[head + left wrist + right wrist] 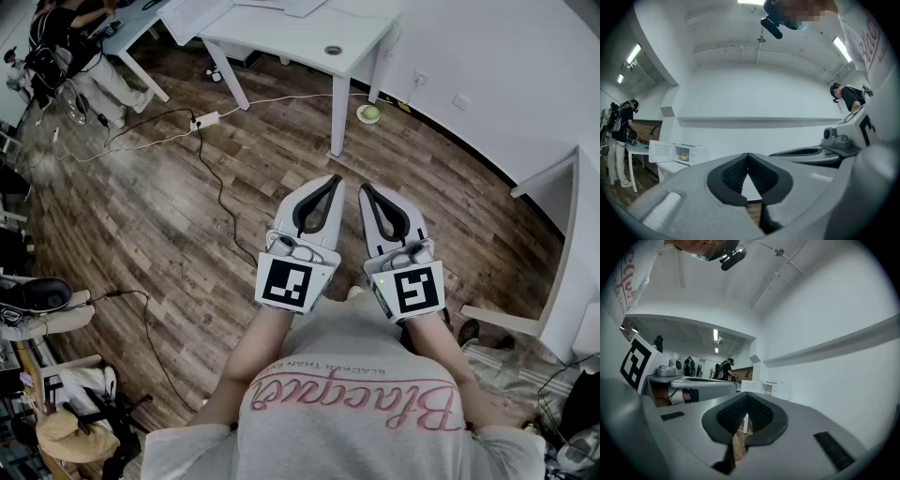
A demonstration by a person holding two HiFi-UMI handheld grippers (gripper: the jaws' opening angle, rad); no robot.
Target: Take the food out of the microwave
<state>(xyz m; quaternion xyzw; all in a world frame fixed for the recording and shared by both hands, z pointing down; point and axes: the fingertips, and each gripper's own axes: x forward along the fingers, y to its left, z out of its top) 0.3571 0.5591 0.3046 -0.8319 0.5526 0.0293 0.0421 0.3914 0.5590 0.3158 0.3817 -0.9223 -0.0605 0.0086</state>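
Observation:
A white microwave (679, 152) stands far off on a white counter, its door (660, 151) swung open to the left. Something yellow, the food (684, 158), lies inside it. The right gripper view shows the same microwave (772, 389) small in the distance. Both grippers are held level at the person's chest, side by side over the wooden floor. My left gripper (335, 179) is shut with nothing between its jaws. My right gripper (364, 187) is shut too and holds nothing. Both are well short of the microwave.
A white table (309, 42) stands ahead on the wood floor, with a cable (218, 187) and a power strip (205, 120) lying in front of it. A green ball on a dish (369, 113) sits by the wall. Another person (621, 136) stands near the counter.

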